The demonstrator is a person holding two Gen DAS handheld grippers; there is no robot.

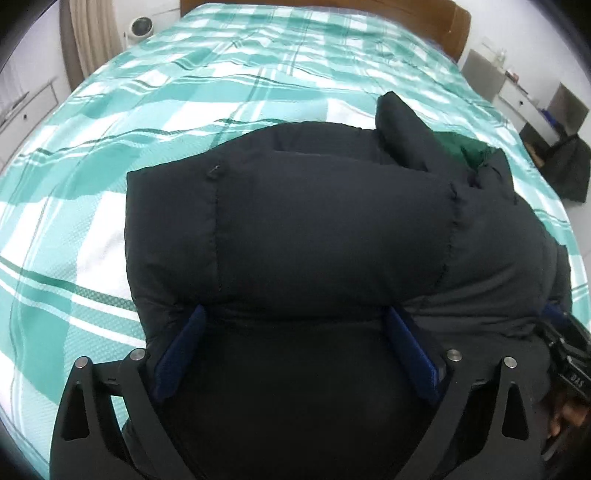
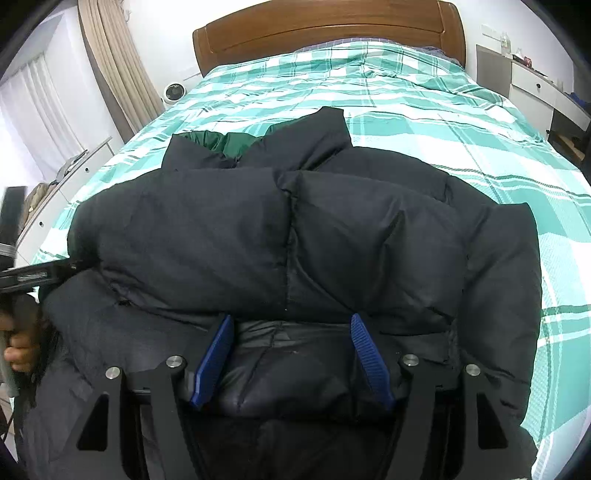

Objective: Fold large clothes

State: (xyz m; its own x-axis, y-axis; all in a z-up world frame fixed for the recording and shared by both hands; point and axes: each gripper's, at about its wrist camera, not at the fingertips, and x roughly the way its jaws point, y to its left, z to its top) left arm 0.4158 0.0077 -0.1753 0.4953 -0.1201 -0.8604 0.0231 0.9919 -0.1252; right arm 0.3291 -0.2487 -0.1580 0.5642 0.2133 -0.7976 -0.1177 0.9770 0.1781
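Note:
A black puffer jacket point(image 1: 332, 221) with green lining point(image 1: 469, 151) lies folded in a thick bundle on the bed; it also fills the right wrist view point(image 2: 295, 236), green lining point(image 2: 221, 142) showing at its far edge. My left gripper point(image 1: 295, 321) is open, its blue pads point(image 1: 177, 354) wide apart around the near bulge of the jacket. My right gripper point(image 2: 291, 325) is open too, its blue pads point(image 2: 369, 358) straddling the jacket's near fold. Neither pair of pads pinches the fabric.
The bed carries a teal and white plaid cover point(image 1: 147, 122) and has a wooden headboard point(image 2: 325, 26). A small white fan point(image 2: 174, 91) and curtains point(image 2: 114, 62) stand on the left, white drawers point(image 2: 535, 85) on the right. The other gripper shows at the left edge point(image 2: 33, 273).

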